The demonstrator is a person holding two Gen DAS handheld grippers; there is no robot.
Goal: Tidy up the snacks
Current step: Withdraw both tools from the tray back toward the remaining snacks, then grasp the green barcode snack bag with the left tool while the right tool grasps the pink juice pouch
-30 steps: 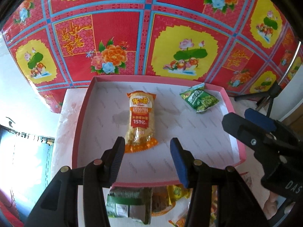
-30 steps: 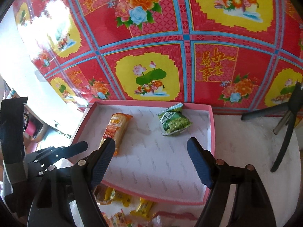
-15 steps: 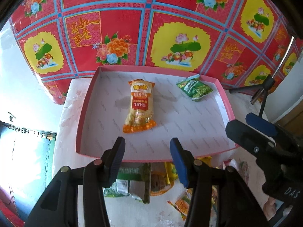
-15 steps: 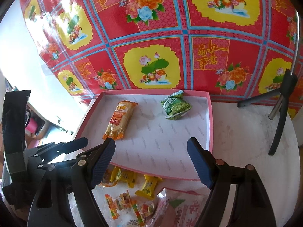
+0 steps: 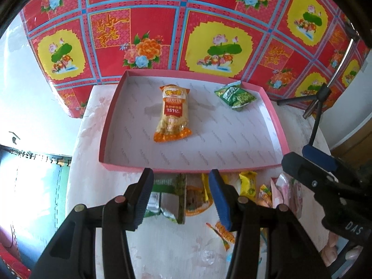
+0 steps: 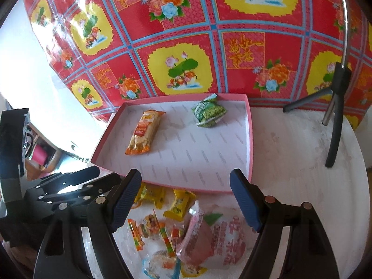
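Pink cardboard forms the low wall of a shallow tray (image 5: 276,125) with a white patterned floor, set on a pale round table (image 6: 290,144) in front of a red floral cloth (image 5: 162,23). Inside the tray, an orange snack bar (image 5: 173,114) lies lengthwise toward the back left, and a green snack packet (image 5: 236,95) lies in the back right corner, well apart from the bar. Just outside the tray's near wall a heap of loose snacks rests on the table: yellow wrapped sweets (image 6: 179,203), a green packet (image 5: 162,183) and a large pink bag (image 6: 220,239). The left gripper (image 5: 180,196) hangs above the heap at the tray's near wall, its jaws parted with nothing between the pads. The right gripper (image 6: 186,200) hangs over the same heap, jaws spread wide and empty. A black tripod (image 6: 334,107) stands on the table to the right of the tray.
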